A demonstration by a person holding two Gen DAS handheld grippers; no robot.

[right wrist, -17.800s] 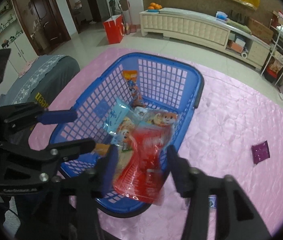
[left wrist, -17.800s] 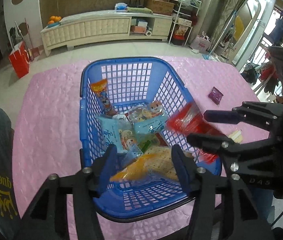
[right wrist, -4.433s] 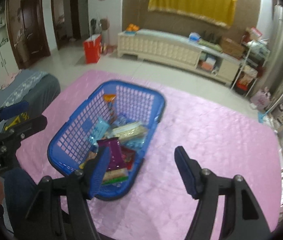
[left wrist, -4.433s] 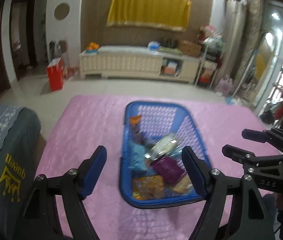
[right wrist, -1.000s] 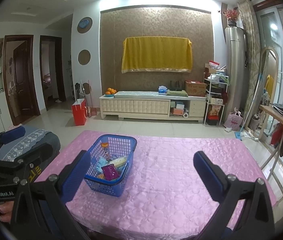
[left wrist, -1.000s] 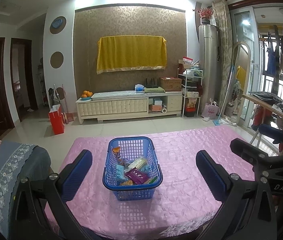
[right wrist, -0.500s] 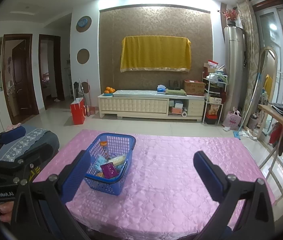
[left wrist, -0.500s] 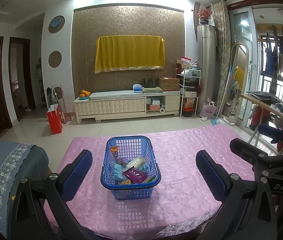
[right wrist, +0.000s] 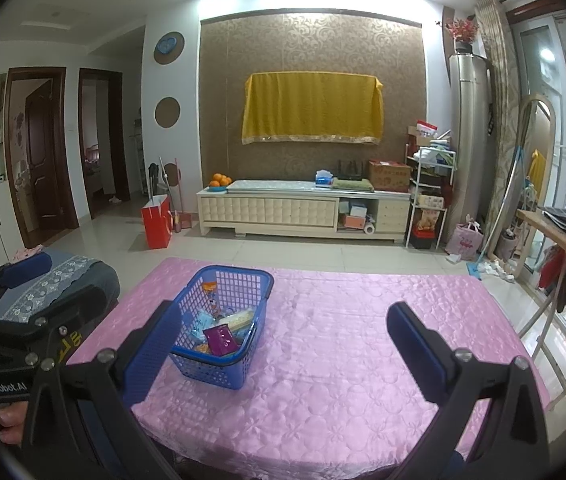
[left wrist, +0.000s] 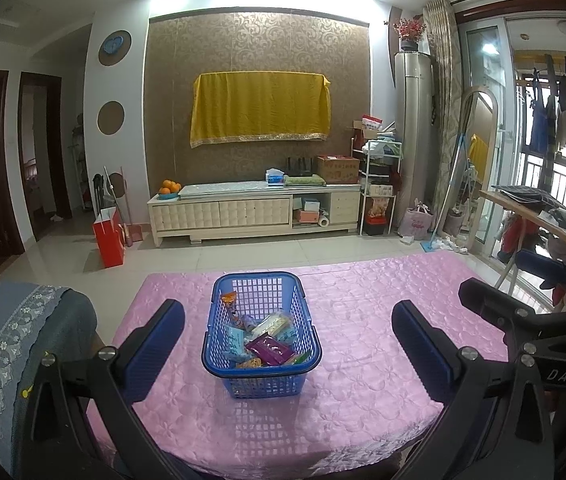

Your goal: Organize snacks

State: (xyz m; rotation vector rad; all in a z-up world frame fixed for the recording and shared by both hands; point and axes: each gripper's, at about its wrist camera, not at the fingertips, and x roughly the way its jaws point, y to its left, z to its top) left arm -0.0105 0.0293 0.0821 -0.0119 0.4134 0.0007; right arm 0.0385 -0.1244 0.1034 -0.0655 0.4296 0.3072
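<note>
Snacks all in basket – both grippers clear, holding nothing.
Blue basket point(left wrist: 261, 344) sits mid pink tabletop point(left wrist: 363, 360), snack packs point(left wrist: 267, 346) piled inside, so task looks done. Left gripper point(left wrist: 288, 338) and right gripper point(right wrist: 283, 340) hang well apart from it, fingers spread wide & empty – prob. resting pose.

A home living room. A low cream cabinet point(left wrist: 255, 210) stands against a patterned brown wall, with a bowl of oranges point(left wrist: 169, 189) at its left end and a cardboard box point(left wrist: 338, 169) at its right. A yellow cloth point(left wrist: 259, 108) hangs above, perhaps over a television. A table under a pink quilted cloth point(left wrist: 363, 340) fills the foreground. Laundry point(left wrist: 563, 116) dries on a glazed balcony at right, dark wooden doors point(right wrist: 43, 152) open at left, and a red paper bag point(left wrist: 109, 236) sits on the tiled floor.
</note>
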